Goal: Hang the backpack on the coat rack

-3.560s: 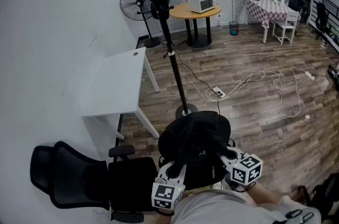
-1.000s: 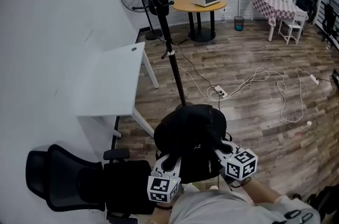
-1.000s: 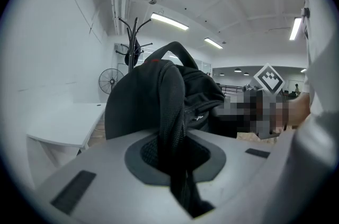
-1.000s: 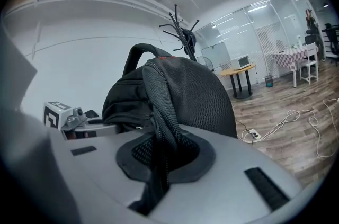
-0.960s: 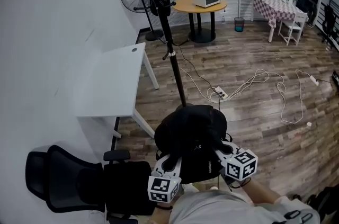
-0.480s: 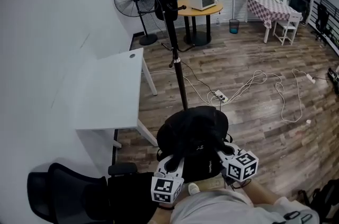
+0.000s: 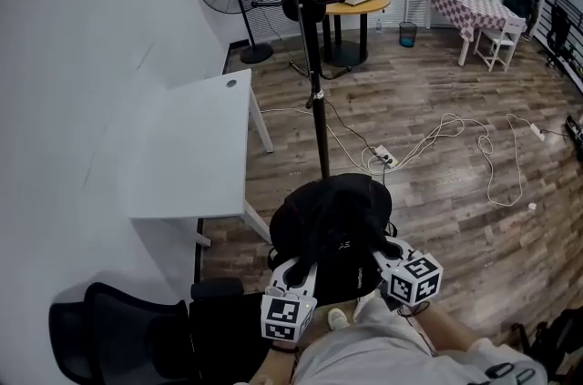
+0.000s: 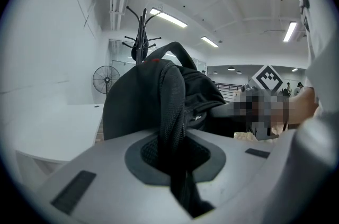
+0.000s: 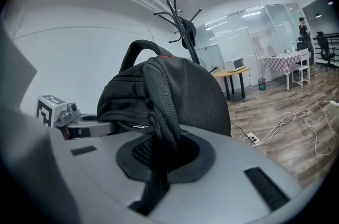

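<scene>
We hold the black fabric backpack (image 7: 332, 219) at six o'clock from the tall black metal coat rack (image 7: 316, 74), the left gripper (image 7: 303, 269) and right gripper (image 7: 383, 251) each pinched narrowly on one of its black mesh shoulder straps (image 8: 170, 112).

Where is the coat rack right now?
The coat rack stands upper centre in the head view, just beyond the backpack, with the white desk at its left.

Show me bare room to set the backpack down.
Bare: the white desk top left of the black coat rack pole, and wood floor right of the black backpack. Crowded: white cables beyond it, a black office chair lower left.
</scene>
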Tool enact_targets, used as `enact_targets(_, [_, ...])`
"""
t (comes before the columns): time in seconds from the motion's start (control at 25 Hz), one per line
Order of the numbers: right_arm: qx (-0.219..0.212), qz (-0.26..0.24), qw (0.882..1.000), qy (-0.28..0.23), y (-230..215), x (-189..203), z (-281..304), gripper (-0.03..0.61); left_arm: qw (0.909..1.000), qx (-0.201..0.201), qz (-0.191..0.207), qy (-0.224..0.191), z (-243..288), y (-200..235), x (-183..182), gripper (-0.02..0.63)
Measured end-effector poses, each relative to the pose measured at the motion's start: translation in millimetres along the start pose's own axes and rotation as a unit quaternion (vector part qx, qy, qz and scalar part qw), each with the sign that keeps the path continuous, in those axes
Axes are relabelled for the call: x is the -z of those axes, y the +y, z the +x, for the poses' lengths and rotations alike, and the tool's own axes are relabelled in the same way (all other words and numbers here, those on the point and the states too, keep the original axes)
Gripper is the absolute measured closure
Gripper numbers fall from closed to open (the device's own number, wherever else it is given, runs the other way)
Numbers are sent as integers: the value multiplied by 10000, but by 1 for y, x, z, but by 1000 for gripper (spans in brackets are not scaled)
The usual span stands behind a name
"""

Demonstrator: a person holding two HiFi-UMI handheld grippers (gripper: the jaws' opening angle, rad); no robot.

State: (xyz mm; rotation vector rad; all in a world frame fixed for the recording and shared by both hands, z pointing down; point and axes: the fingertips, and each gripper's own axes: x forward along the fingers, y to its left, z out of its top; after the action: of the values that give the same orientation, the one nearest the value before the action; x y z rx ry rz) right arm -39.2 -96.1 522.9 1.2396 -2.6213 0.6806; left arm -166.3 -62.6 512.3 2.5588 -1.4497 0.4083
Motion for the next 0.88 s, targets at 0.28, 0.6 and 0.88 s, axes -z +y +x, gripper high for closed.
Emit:
enact_targets(0.28, [-97,-14,9999,119,-11,-5,29,549,9997,-145,-167,81,20,24,4,577])
enact_targets(0.6, [-195,88,9992,324,-46,-12,72,549,9981,-321,-434,285,71,53,9,577])
enact_targets(0.88, [-296,80,9985,453,-84,-29,113,549,9968,-446,-521,421,123,81,5,577])
